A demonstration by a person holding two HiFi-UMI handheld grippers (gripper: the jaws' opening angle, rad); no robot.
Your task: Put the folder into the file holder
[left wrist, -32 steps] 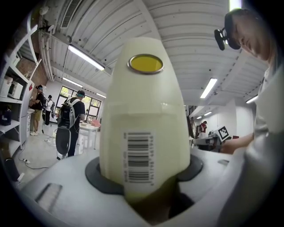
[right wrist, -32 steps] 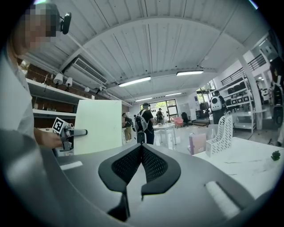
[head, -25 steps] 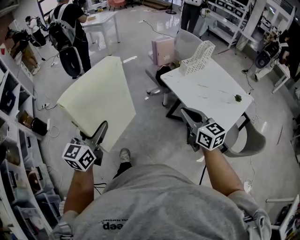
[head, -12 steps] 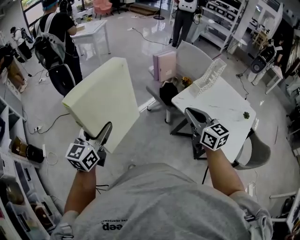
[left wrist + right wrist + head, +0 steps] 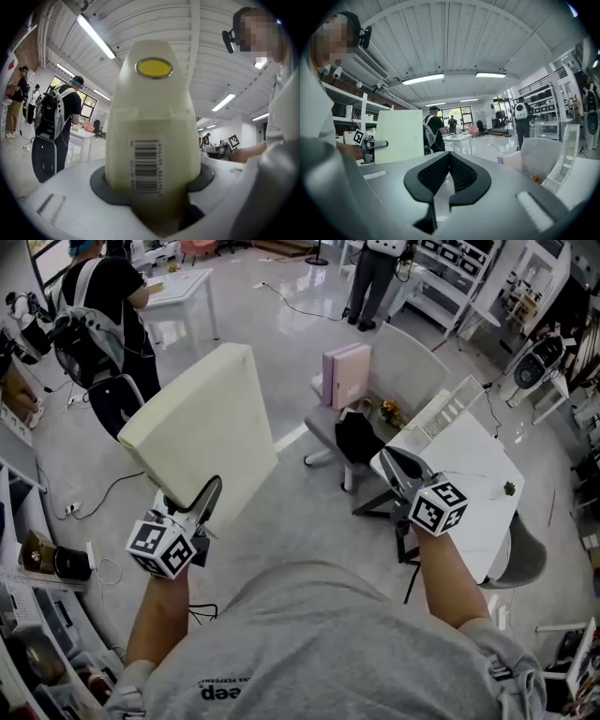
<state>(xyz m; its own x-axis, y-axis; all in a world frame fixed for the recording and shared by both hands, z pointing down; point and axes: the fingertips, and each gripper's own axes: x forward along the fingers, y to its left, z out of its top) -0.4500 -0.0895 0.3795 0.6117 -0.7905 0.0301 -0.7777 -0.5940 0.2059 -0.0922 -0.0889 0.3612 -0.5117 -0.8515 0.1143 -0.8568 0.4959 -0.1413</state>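
- Since a second ago, the white surface (image 5: 469,502) and the file holder (image 5: 448,407) on it have slid toward the right of the head view, while the folder (image 5: 202,432) stays clamped at the left of that view.
- The folder is pale yellow and thick. It is held up in the air over the floor, tilted, with its far end leaning away from the person.
- In the left gripper view its spine (image 5: 150,126) faces the camera – a barcode label low down, a round yellow spot near the top.
- The left gripper (image 5: 204,504) has its jaws clenched on the folder's near end, one on each side of the spine.
- The right gripper (image 5: 392,461) hangs over the near edge of the surface; its jaws (image 5: 449,165) are pressed together with nothing between them.
- The file holder is white and perforated, and stands at the far edge of the surface, well apart from the folder.
- The right gripper view shows the file holder (image 5: 570,150) at the right and the folder (image 5: 399,136) at the left.
- A grey chair (image 5: 412,357) stands just beyond the surface, with a black bag (image 5: 359,439) on its seat and a pink binder (image 5: 347,374) beside it.
- A person with a backpack (image 5: 98,320) stands at the far left, next to a small white table (image 5: 183,287).
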